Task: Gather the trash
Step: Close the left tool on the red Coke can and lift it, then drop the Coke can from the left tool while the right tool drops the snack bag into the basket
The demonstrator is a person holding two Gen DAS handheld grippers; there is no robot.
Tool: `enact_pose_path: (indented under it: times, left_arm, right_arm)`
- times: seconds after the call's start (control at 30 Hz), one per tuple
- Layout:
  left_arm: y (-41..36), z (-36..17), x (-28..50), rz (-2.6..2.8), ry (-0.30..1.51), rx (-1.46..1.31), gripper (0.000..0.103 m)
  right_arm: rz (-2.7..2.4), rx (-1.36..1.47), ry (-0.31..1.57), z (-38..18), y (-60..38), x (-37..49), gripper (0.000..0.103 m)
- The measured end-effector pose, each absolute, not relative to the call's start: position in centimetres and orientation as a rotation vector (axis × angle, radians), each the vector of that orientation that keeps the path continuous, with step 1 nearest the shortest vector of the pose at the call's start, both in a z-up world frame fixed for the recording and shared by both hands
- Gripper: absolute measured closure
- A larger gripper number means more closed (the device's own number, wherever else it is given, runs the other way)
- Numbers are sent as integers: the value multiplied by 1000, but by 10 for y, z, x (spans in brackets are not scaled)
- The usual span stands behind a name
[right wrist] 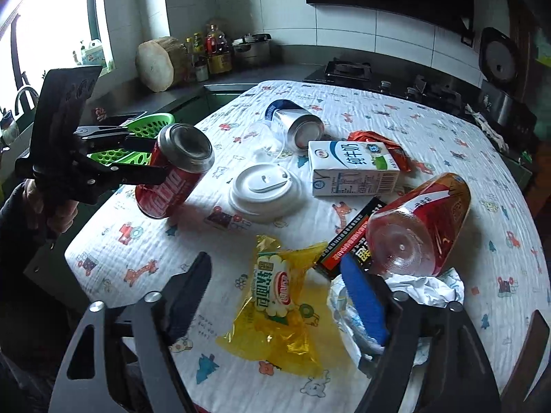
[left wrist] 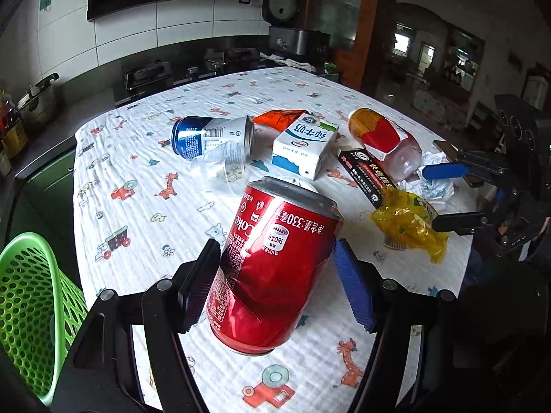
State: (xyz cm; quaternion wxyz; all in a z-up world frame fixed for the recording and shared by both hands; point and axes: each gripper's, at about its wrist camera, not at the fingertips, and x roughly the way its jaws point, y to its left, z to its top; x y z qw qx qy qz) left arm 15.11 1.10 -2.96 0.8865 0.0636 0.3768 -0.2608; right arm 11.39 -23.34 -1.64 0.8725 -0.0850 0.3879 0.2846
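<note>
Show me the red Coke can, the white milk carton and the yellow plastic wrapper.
Red Coke can (left wrist: 272,268), left wrist view, middle of its side.
White milk carton (right wrist: 351,168), right wrist view, front face.
Yellow plastic wrapper (right wrist: 275,296), right wrist view, printed label.

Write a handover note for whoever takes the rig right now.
Left tongs: shut on the Coke can, lifted off the table.
Right tongs: open, over the yellow wrapper.
Green basket stands at the left table edge; whether it holds anything cannot be seen.
Left to collect: blue can, clear cup, white lid, milk carton, orange wrapper, bottle, black box, crumpled paper.
</note>
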Motion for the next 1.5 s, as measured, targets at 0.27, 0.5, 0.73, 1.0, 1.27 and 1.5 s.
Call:
enact_pose_path:
  times: [0.27,0.5,0.73,1.0,1.27,1.5]
  left_arm:
    - [-10,-39,168,-542,849,176,37]
    - [-22,-42,179,-555,895,198,36]
    - [-27,-49,181,-572,935,201,28]
    - [-34,-61,181,-585,966,204,30]
    - [-21,-51,167,-544,929,162,33]
    - [45,-16,151,-411,849,34,34]
  right_arm:
    - [626,-197,866,-42,-219,116,39]
    - [620,-176,913,-60,-214,123,59]
    - [625,-147,919,-59,-218,125,64]
    - [633,-106,921,-52,-223,125,64]
    - [661,-74,911,-36,-216,127,64]
    - [750,-70,886,-15,-176,137,64]
